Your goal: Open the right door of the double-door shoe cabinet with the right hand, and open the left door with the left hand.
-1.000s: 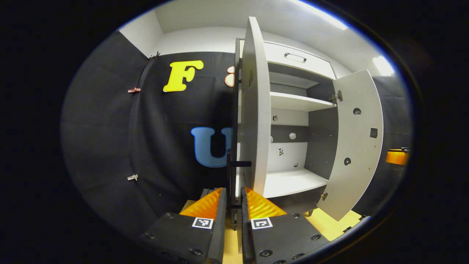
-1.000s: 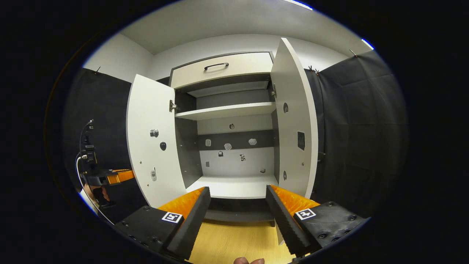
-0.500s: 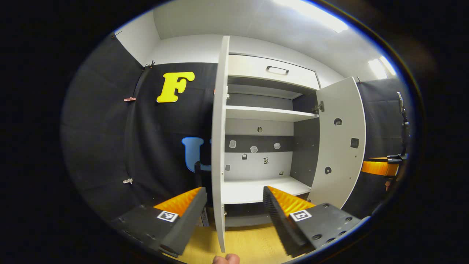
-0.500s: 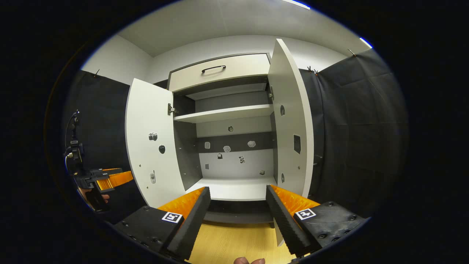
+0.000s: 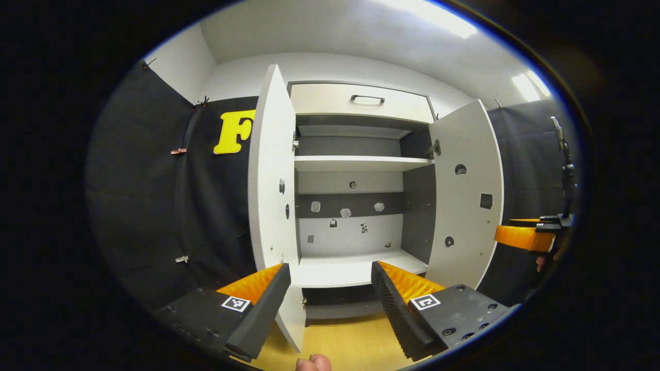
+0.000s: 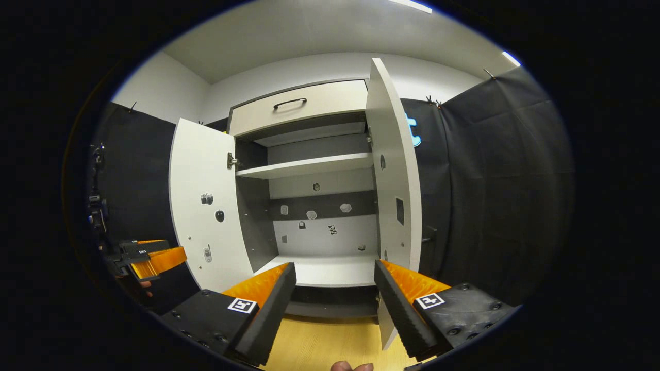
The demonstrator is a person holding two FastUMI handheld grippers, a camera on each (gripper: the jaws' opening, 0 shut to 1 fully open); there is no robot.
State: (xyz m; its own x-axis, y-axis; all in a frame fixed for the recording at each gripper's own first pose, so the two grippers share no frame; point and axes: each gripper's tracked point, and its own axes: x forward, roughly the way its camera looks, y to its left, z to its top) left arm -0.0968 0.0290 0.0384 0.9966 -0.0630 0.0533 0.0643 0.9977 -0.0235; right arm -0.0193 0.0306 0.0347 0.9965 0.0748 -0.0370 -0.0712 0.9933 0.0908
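- The left gripper is held level facing the shoe cabinet; its two fingers rise from 7 and 5 o'clock in the left gripper view, spread wide apart with nothing between them.
- A fingertip of the person's hand pokes in at 6 o'clock under that gripper.
- The right gripper points the same way in the right gripper view, fingers likewise splayed and holding nothing, with a fingertip at 6 o'clock.
- Each gripper also appears in the other's view: the right one at 3 o'clock of the left gripper view, the left one at 8 o'clock of the right gripper view, each well apart from the doors.
- The left door stands swung out, nearly edge-on at 9 to 10 o'clock of the cabinet opening; its lower edge sits just beside the left gripper's left finger, and I cannot tell whether they touch.
- The right door stands open at 3 o'clock, inner face showing with small holes and a dark square.
- Inside, a white shelf crosses at 12 o'clock, a bottom shelf lies below, and small stickers dot the back panel.
- A drawer front with a dark handle sits above the doors.
- Yellow wooden floor lies at 6 o'clock; nothing stands between the grippers and the cabinet.
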